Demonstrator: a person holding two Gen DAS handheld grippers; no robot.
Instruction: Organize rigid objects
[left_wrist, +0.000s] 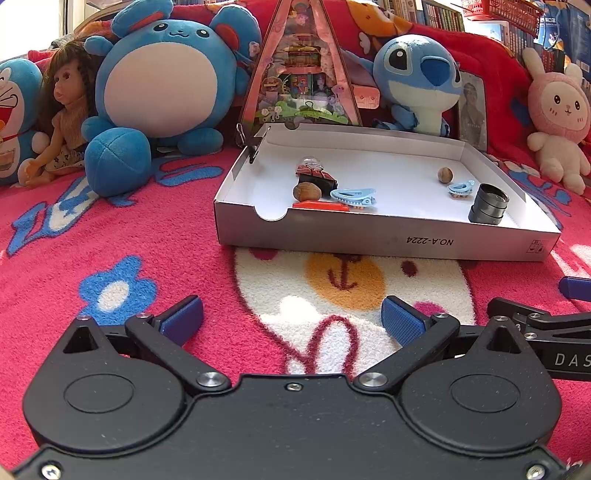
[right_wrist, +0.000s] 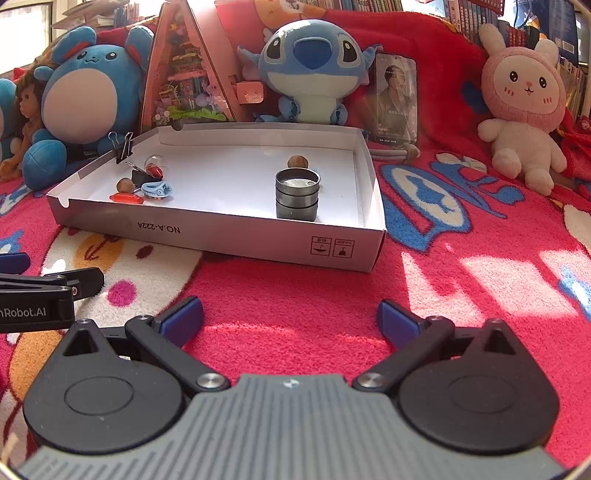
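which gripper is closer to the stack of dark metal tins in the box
Right. The right gripper sits almost straight in front of the tin stack; the left gripper is off to the stack's left, both outside the box.

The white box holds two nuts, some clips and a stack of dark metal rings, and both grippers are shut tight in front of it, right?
Not quite. Both grippers are open and empty: the left gripper in the left wrist view, the right gripper in the right wrist view. The white box does hold two nuts, clips and the stack of dark metal rings.
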